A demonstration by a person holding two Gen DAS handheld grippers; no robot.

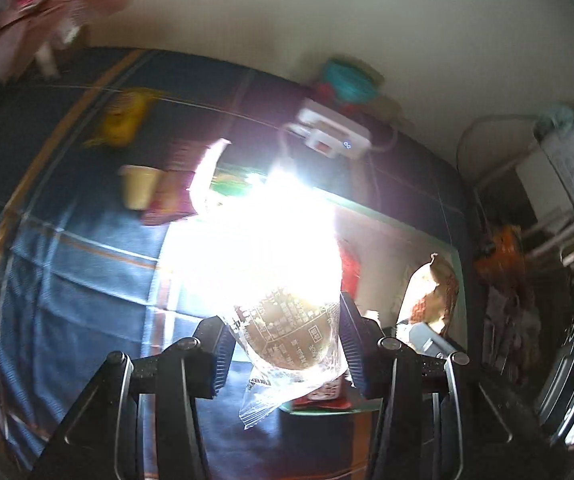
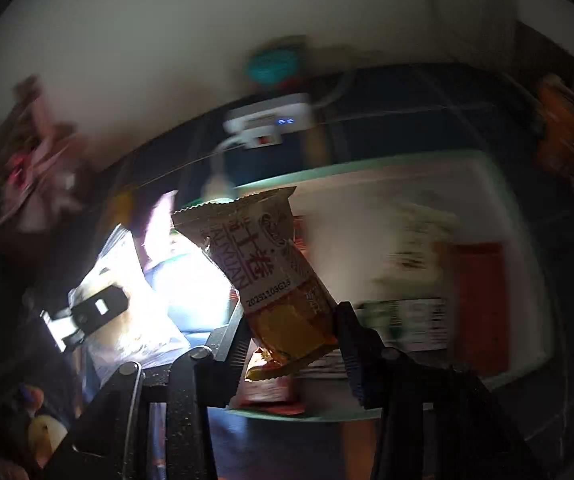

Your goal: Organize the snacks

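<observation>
My left gripper is shut on a clear-wrapped brown bun packet, held above the edge of a green-rimmed tray; glare whitens the packet's top. My right gripper is shut on an orange and cream snack packet with red print, held upright above the same tray. The left gripper with its bun packet shows in the right wrist view to the left. The orange packet also shows in the left wrist view. Flat red and green packets lie in the tray.
A blue plaid cloth covers the table. On it lie a yellow packet, a small cream cup and a red packet. A white power strip and a teal object sit by the wall. Pink items are at far left.
</observation>
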